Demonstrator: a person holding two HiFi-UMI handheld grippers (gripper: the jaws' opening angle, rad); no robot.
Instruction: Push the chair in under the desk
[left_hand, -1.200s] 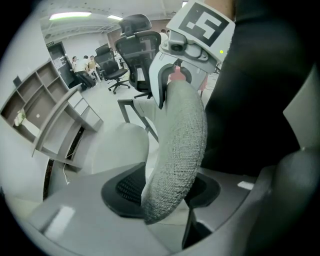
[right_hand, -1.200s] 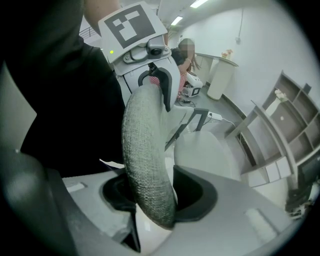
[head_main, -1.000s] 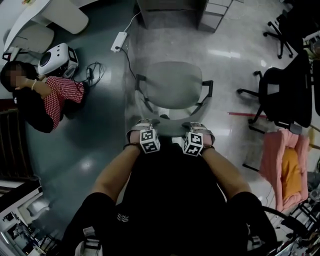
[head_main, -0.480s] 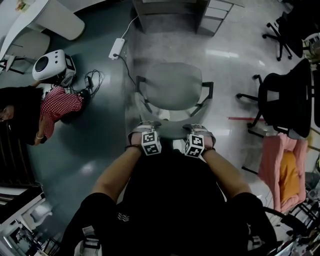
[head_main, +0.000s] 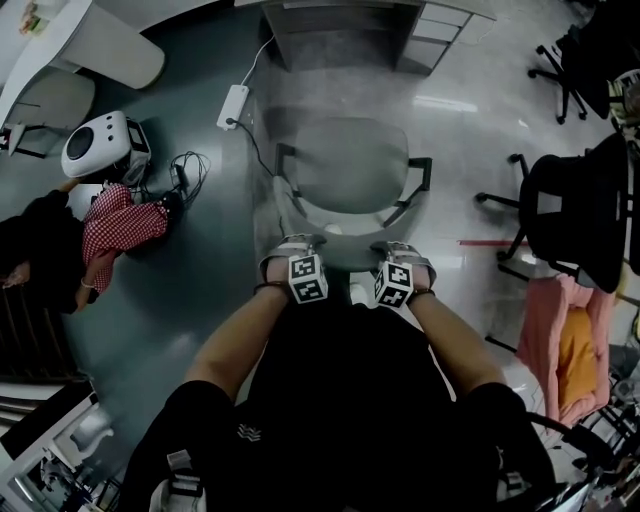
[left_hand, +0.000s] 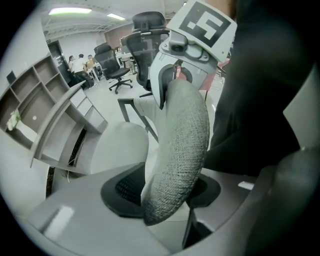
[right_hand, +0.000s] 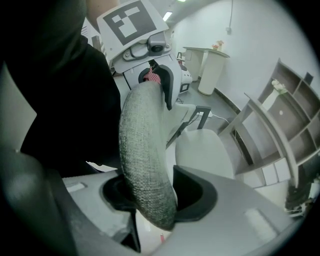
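Jointly, two grippers (head_main: 297, 245) (head_main: 402, 250) clamp one chair (head_main: 350, 165).

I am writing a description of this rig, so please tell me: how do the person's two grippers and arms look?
The left gripper and right gripper have pale grey bodies, each with a cube carrying black-and-white square markers. Their jaws are pale grey with dark pads. The person wears a black short-sleeved top; no cables show on the grippers.

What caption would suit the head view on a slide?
Left gripper and right gripper clamp the grey chair from behind, facing the desk.
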